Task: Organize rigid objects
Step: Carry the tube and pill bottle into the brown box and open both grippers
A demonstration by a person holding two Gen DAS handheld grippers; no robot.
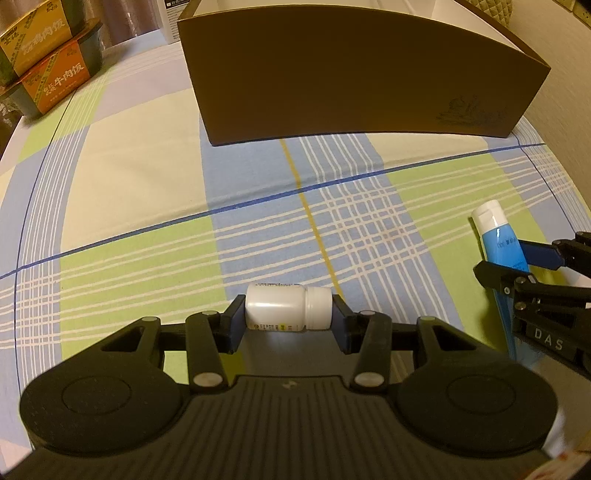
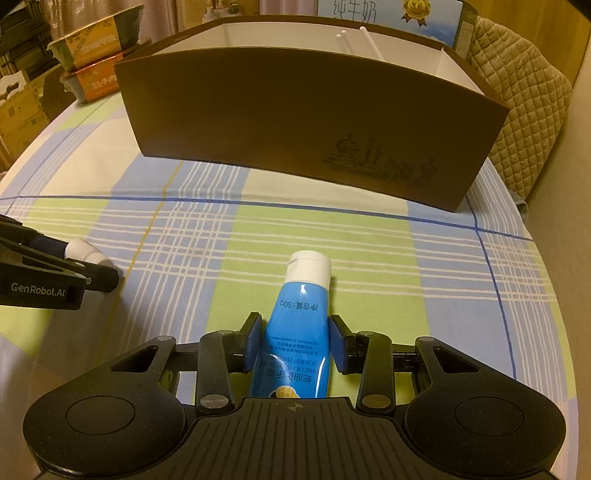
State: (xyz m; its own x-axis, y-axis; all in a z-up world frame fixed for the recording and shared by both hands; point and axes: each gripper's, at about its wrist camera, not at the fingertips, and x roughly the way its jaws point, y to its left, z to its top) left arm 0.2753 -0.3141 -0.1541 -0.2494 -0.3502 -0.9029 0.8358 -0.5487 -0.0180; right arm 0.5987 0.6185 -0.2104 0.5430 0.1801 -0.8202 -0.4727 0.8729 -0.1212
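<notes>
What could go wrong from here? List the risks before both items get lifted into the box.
1. The left claw pinches the bottle end to end, base and cap; those small smooth faces may slip or pivot on lifting.
2. The right claw squeezes the soft tube; it may deform and slide out.
3. The box has a tall front wall; a low carry could knock it.

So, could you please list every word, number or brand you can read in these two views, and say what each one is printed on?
"GenRobot.AI": left gripper.
"DAS": right gripper.
"50g", after Chinese characters, upside down: blue tube.
"36" on a gold medal, beside large Chinese characters: blue carton behind the brown box.
"牛肉饭": orange meal tray.
Unreadable: fine print on the white bottle, the tube's small lines, the yellow tray.
</notes>
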